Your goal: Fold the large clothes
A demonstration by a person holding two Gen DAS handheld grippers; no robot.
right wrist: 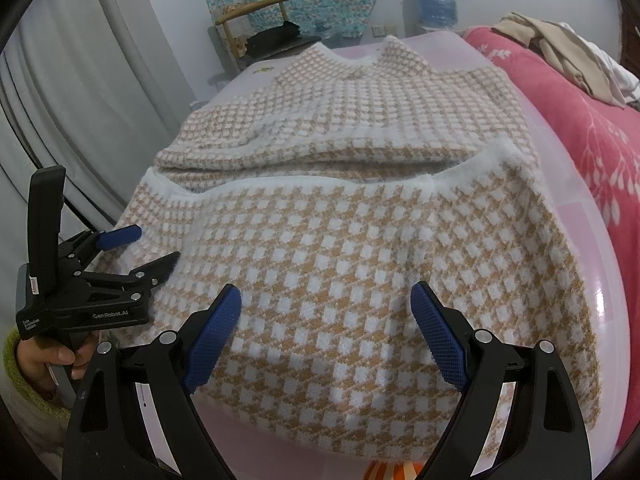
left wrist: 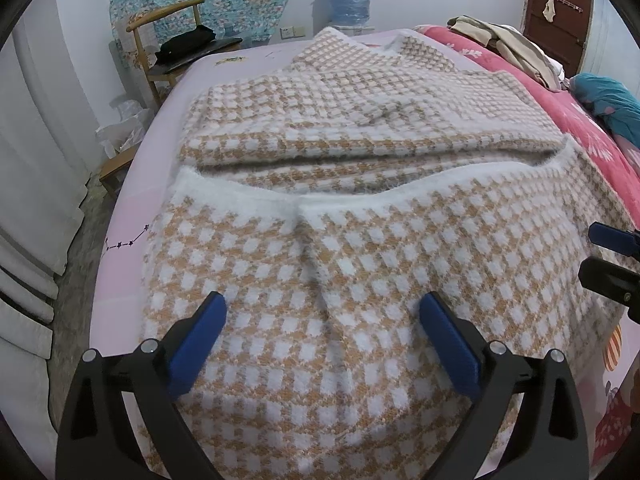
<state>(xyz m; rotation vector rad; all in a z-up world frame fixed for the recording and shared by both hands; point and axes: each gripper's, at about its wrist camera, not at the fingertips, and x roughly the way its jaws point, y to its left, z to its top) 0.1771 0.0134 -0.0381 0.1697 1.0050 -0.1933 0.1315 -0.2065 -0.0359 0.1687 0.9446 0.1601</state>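
A large knitted garment (left wrist: 360,240) in orange-and-white check with fuzzy white edging lies on the pink bed sheet (left wrist: 132,216). Its near half is folded up over the far half, with the white hem running across the middle. My left gripper (left wrist: 323,304) hovers open over the near folded part, nothing between its blue pads. In the right wrist view the same garment (right wrist: 340,220) fills the bed, and my right gripper (right wrist: 326,292) stands open above its near edge, holding nothing. The left gripper (right wrist: 154,246) shows at the garment's left side, held by a hand (right wrist: 48,360).
A red flowered blanket (left wrist: 580,120) runs along the bed's right side with a beige clothes pile (left wrist: 500,40) and a teal item (left wrist: 612,100) on it. A wooden chair (left wrist: 172,40) and a water bottle (left wrist: 352,0) stand beyond the bed. White curtains (right wrist: 80,100) hang on the left.
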